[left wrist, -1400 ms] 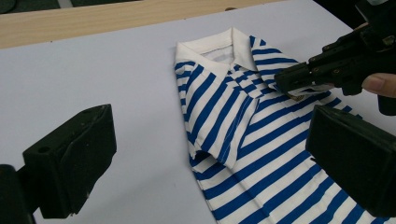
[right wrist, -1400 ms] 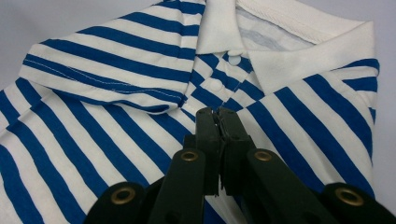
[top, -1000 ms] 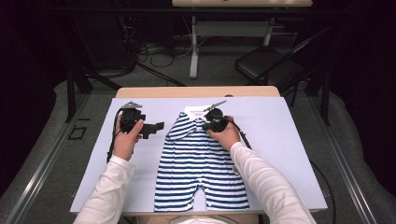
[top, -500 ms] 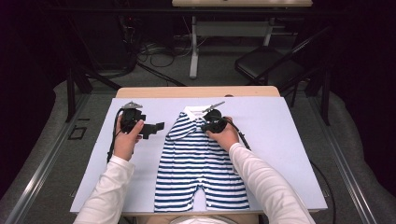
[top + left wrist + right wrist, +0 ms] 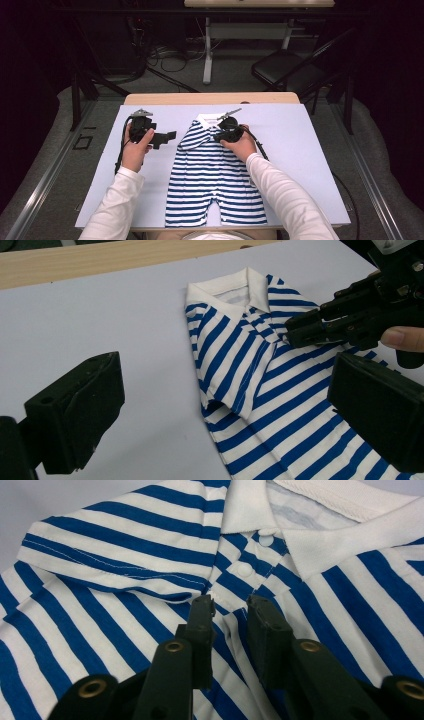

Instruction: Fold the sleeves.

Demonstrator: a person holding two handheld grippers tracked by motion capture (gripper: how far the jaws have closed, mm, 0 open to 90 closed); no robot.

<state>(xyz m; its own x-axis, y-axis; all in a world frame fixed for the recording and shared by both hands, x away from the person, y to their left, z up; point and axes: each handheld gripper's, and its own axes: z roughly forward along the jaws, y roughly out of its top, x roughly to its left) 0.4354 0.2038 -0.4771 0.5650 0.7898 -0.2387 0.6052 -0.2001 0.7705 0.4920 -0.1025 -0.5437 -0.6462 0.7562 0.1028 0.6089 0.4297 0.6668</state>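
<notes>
A blue-and-white striped baby romper [image 5: 210, 175] with a white collar [image 5: 235, 287] lies flat on the pale mat, with one short sleeve [image 5: 235, 375] folded in over the chest. My right gripper [image 5: 222, 136] rests on the chest just below the collar. Its jaws [image 5: 230, 605] have just been opening and now stand a little apart astride the snap placket [image 5: 243, 570], not pinching it. My left gripper [image 5: 169, 138] hovers over the mat to the left of the romper. It is wide open [image 5: 225, 405] and holds nothing, and the right gripper [image 5: 300, 330] shows beyond it.
The lavender mat [image 5: 310, 150] covers a wooden table [image 5: 210, 98], with bare mat on both sides of the romper. Behind the table are a dark folding chair [image 5: 295, 75], a white table leg [image 5: 207, 55] and floor cables [image 5: 165, 52].
</notes>
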